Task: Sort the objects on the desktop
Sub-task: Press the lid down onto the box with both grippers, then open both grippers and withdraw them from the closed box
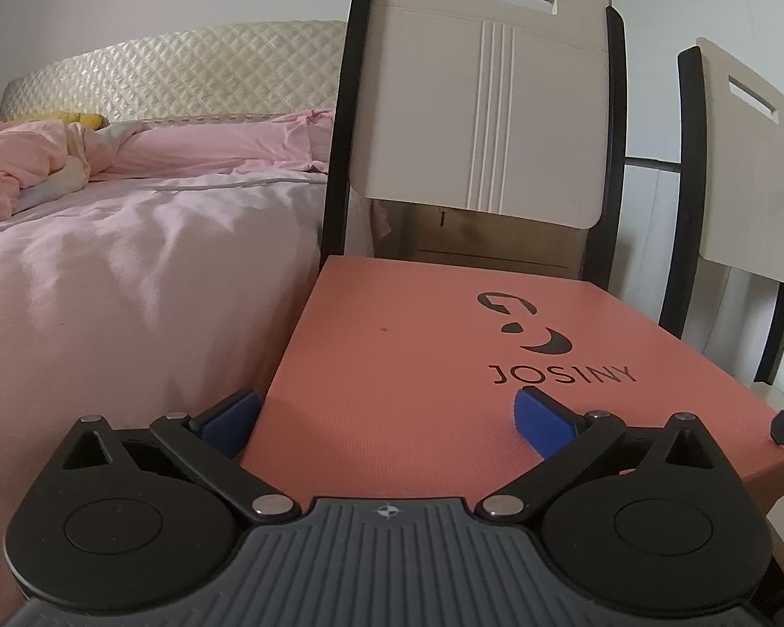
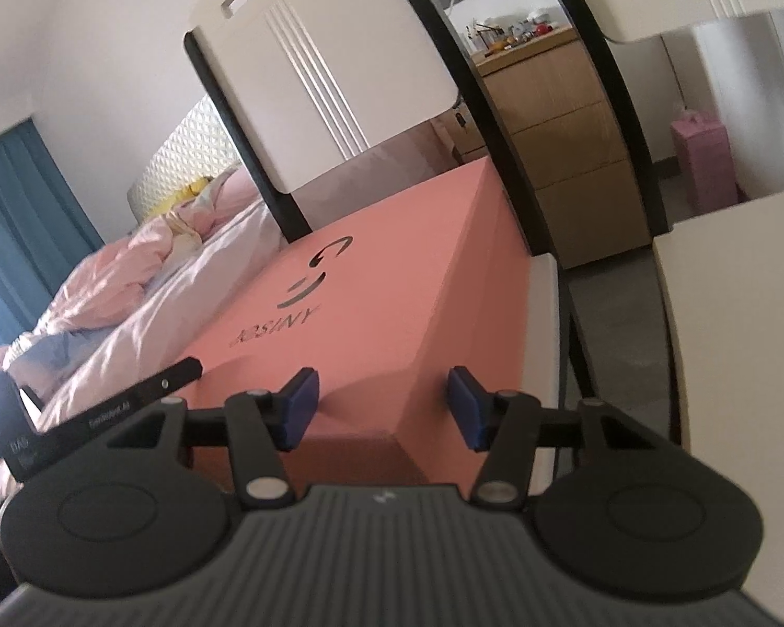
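- The pink box [image 1: 444, 366] lies flat on a chair seat [image 2: 543, 324] beside the bed [image 1: 130, 271], lid closed
- The left gripper [image 1: 387, 423] hovers at the box's near edge, fingers wide, holding nothing
- The right gripper [image 2: 384, 405] faces the box's near corner, fingers also wide and empty
- Sorting looks barely begun: no item is gripped, and no other desktop objects are visible

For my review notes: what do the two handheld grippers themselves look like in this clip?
Both look identical. The left gripper and right gripper each have a grey ribbed body with a small crosshair mark, black teardrop-shaped housings with round caps, black link arms on silver pivot pins, and blue finger pads. The left gripper's black side, with faint white lettering, shows in the right wrist view. No cables or sleeves are visible.
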{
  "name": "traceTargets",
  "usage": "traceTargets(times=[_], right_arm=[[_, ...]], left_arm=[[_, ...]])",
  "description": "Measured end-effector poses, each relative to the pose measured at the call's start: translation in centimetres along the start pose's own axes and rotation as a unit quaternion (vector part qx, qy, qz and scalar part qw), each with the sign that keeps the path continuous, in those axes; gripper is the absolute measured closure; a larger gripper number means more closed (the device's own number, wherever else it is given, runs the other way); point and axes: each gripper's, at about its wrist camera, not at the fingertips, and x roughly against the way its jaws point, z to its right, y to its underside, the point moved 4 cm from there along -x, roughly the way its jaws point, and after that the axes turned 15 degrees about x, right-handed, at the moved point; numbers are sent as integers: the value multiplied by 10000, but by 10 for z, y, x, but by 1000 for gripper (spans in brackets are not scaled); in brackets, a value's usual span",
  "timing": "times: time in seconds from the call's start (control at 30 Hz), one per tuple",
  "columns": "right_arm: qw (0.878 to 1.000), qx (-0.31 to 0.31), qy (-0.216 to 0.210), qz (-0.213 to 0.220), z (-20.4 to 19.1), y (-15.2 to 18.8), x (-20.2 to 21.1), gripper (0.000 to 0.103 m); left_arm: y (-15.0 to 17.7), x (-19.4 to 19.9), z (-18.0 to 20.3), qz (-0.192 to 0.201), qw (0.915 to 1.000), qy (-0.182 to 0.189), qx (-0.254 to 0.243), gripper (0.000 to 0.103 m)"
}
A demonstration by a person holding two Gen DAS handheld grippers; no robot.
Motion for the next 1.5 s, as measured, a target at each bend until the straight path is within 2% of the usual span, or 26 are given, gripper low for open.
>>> traceTargets(times=[0.17,0.33,0.53,0.63,0.7,0.97,1.07,1.23,1.5], right_arm=[[9999,48,74,64,1,0,1,49],[9978,218,571,252,1,-5,11,48],[9908,739,1011,511,-19,-8,37,47],[9872,1004,1119,537,-32,-6,46,42],[9852,1110,1172,584,-42,-4,51,34],[9801,1294,1218,889,-79,10,70,16],[9770,1276,1340,1062,-85,15,80,5],[9717,1316,1535,1220,-92,21,90,0],[9662,1496,1684,1257,-109,38,93,0]], left_arm=[[-2,0,1,-8,10000,-23,-57,0],[3,14,10,120,9994,-207,-262,0],[6,40,15,161,9995,-139,-225,0],[9,58,18,266,9994,-32,-232,0],[11,71,20,333,9992,29,-240,0],[18,109,29,504,9975,201,-463,0],[21,122,27,615,9965,280,-500,0],[28,132,21,766,9955,293,-469,0],[46,126,3,860,9956,141,-340,0]])
